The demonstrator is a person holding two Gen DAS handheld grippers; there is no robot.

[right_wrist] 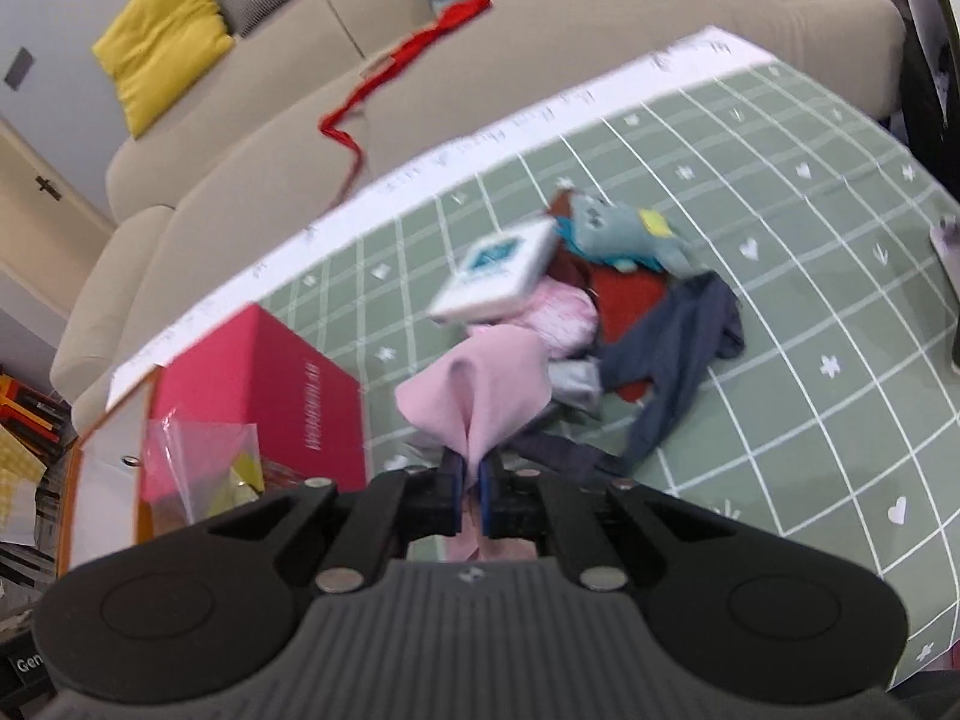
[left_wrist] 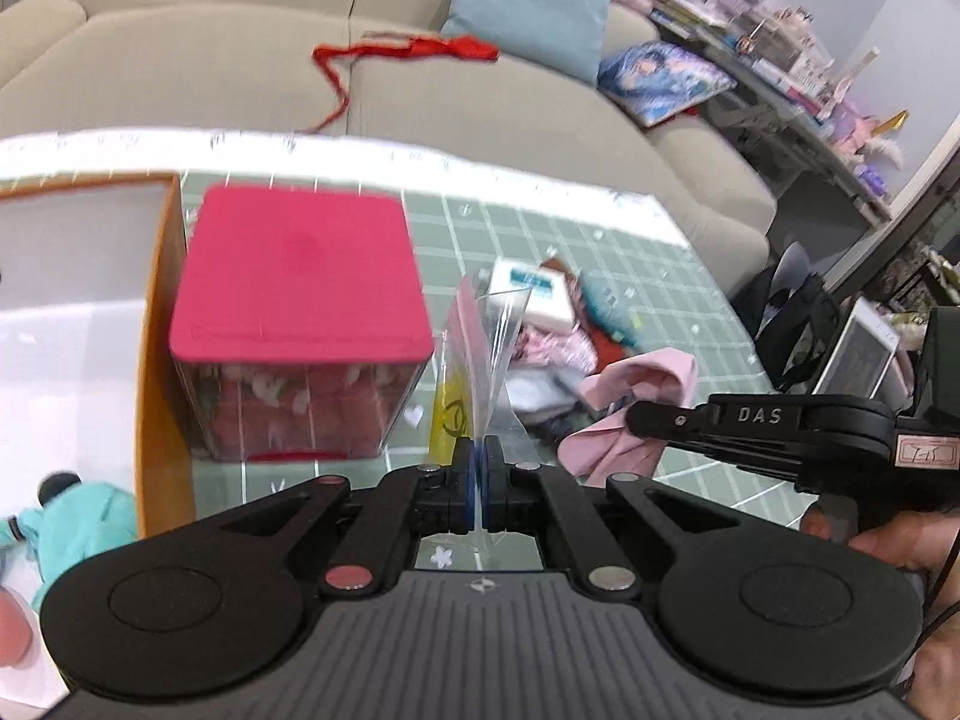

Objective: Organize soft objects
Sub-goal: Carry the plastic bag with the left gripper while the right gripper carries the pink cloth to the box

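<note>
My left gripper (left_wrist: 478, 468) is shut on the lower edge of a clear zip bag (left_wrist: 480, 354) with pink and yellow pieces inside; the bag stands up in front of the fingers. My right gripper (right_wrist: 471, 480) is shut on a pale pink cloth (right_wrist: 486, 390), lifted just above the pile of soft items (right_wrist: 600, 312). The pile holds a navy cloth (right_wrist: 678, 360), a teal sock (right_wrist: 624, 234), red fabric and a white packet (right_wrist: 498, 273). In the left wrist view the right gripper (left_wrist: 636, 414) comes in from the right with the pink cloth (left_wrist: 636, 372) bunched at its tips.
A pink-lidded box (left_wrist: 300, 324) with clear sides stands left of the bag, beside an orange-walled white box (left_wrist: 159, 324) holding a teal item (left_wrist: 78, 516). The green grid mat (right_wrist: 780, 300) covers the table. Behind are a beige sofa (left_wrist: 210, 72), a red ribbon (left_wrist: 408, 51) and a cluttered shelf (left_wrist: 780, 60).
</note>
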